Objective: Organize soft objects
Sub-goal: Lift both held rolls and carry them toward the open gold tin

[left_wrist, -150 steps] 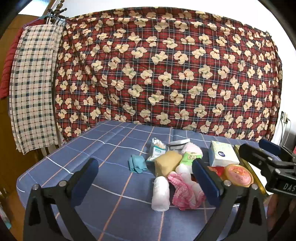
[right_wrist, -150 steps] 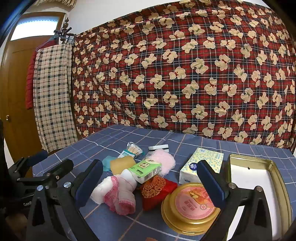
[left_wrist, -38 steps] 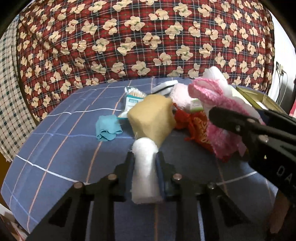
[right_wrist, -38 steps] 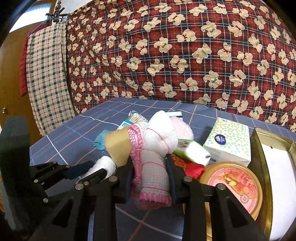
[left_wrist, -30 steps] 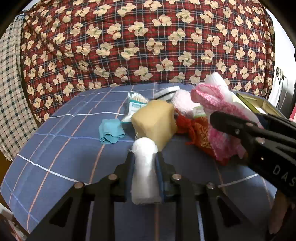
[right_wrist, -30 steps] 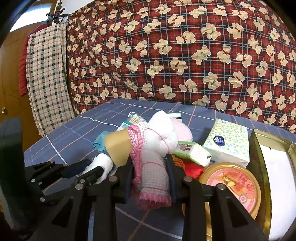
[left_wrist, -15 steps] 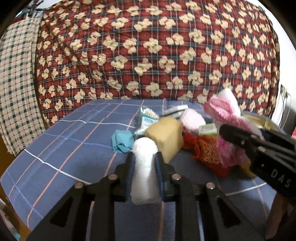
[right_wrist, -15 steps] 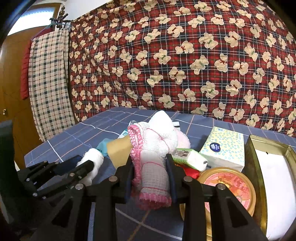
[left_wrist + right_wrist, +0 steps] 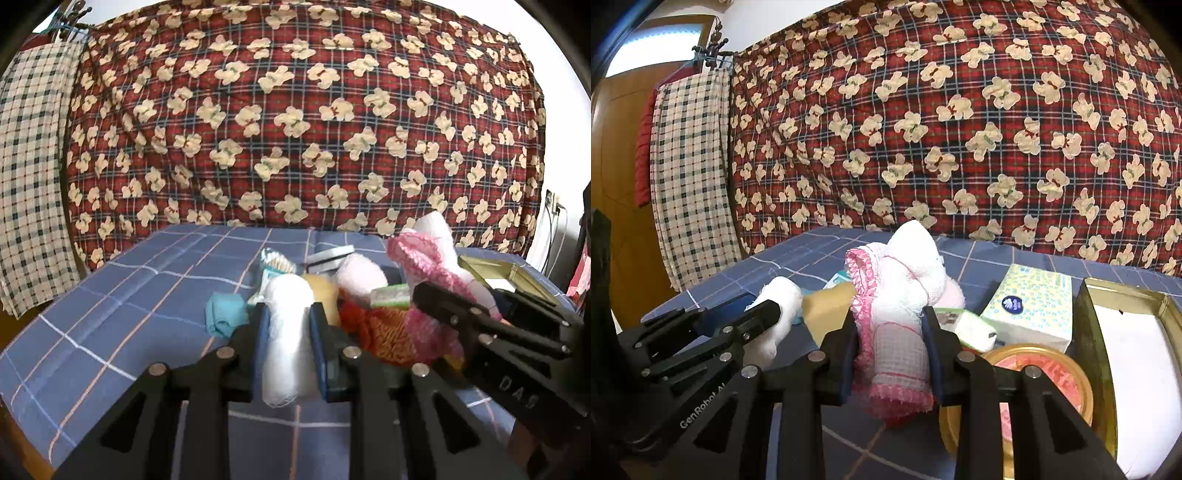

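Observation:
My left gripper [image 9: 286, 325] is shut on a white rolled cloth [image 9: 284, 332] and holds it above the blue checked table [image 9: 122, 302]. My right gripper [image 9: 891, 332] is shut on a pink-and-white towel [image 9: 897, 295], also lifted; the towel shows in the left wrist view [image 9: 424, 266] too. On the table lie a teal cloth [image 9: 223, 317], a yellow sponge [image 9: 827, 306], a pale pink puff [image 9: 360, 275] and a red-orange pouch [image 9: 380, 328]. The white roll shows in the right wrist view [image 9: 779, 299] at the left.
An open gold tin [image 9: 1089, 314] with a white lining stands at the right, its round pink lid [image 9: 1045, 376] in front. A tissue box [image 9: 1030, 306], a green packet [image 9: 971, 328] and cotton swabs [image 9: 275, 264] lie nearby. A red quilt [image 9: 295, 110] hangs behind.
Since five seconds ago both grippers closed on their cloths. Over the last second both have risen, carrying the white roll and the pink towel up off the table.

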`<action>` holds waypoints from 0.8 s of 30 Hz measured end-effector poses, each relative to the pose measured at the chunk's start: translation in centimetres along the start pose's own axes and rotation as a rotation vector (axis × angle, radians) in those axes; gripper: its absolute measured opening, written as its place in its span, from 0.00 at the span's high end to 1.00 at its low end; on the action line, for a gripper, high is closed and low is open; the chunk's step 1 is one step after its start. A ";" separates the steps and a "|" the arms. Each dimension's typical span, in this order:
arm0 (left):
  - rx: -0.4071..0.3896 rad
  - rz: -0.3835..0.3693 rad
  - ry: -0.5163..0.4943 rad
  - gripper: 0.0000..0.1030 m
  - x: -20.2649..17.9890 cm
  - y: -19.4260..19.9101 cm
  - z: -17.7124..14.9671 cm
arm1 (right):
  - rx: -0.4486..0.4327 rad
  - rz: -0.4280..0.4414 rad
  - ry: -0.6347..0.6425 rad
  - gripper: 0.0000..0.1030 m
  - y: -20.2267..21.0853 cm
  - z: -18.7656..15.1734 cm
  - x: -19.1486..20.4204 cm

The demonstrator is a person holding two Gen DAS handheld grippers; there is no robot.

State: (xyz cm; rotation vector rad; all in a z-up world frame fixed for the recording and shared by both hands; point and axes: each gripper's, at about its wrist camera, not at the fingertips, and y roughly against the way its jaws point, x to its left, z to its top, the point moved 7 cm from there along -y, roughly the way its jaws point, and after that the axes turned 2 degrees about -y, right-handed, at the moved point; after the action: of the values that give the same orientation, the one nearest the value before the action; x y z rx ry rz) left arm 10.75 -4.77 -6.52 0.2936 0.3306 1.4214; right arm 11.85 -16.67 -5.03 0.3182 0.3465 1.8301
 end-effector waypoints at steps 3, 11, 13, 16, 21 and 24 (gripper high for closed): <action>-0.023 -0.001 -0.008 0.80 -0.5 -0.1 0.6 | -0.007 -0.003 -0.001 0.66 -0.1 0.1 -0.3; -0.030 -0.022 -0.004 0.80 -1.4 -0.6 1.6 | -0.013 -0.013 -0.022 0.66 -0.3 0.3 -1.5; -0.036 -0.023 -0.004 0.80 -1.7 -0.5 1.9 | -0.022 -0.022 -0.013 0.66 -0.2 0.5 -1.6; -0.038 -0.032 -0.015 0.80 -2.5 -0.7 2.4 | -0.032 -0.038 0.000 0.66 -0.2 0.6 -1.9; -0.037 -0.034 -0.036 0.80 -3.6 -1.5 2.6 | -0.037 -0.055 -0.016 0.66 -0.3 0.8 -3.1; -0.038 -0.030 -0.042 0.80 -4.0 -1.8 2.7 | -0.043 -0.071 -0.016 0.66 -0.3 1.0 -3.8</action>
State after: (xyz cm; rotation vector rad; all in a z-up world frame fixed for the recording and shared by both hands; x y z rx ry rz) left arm 12.99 -8.99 -4.59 0.2862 0.2722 1.3881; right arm 13.56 -20.15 -4.36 0.2873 0.3033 1.7616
